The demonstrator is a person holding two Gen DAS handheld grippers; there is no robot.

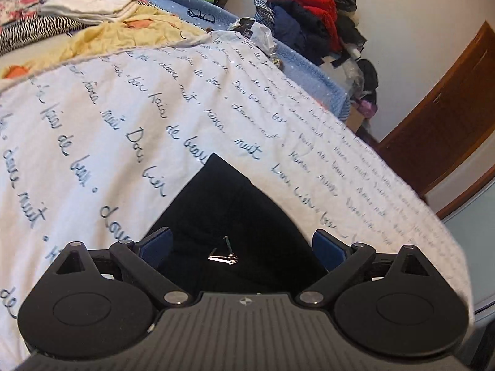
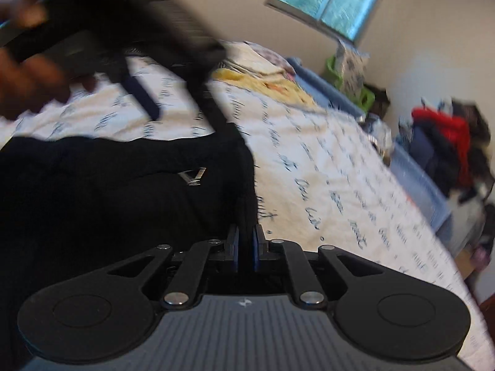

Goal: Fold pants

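The black pants [image 1: 235, 204] lie on a bed with a white cover printed in blue script [image 1: 123, 123]. A small metal clasp [image 1: 224, 256] shines on them. My left gripper [image 1: 241, 242] stands open over a pointed corner of the pants, its blue pads wide apart and not pressing the cloth. In the right wrist view the pants [image 2: 108, 191] spread to the left. My right gripper [image 2: 246, 235] is shut on their right-hand edge, with a ridge of black cloth between the pads. A hand [image 2: 27, 71] holds the blurred left gripper at the upper left, one of its blue fingers [image 2: 142, 95] showing.
Folded clothes [image 1: 86, 3], a yellow cloth [image 1: 123, 37] and a pair of glasses [image 1: 201, 15] lie at the far end of the bed. A heap of clothes with a red garment [image 1: 303, 0] stands beyond its far side. A brown door [image 1: 448, 117] and a window [image 2: 328, 0] are in the walls.
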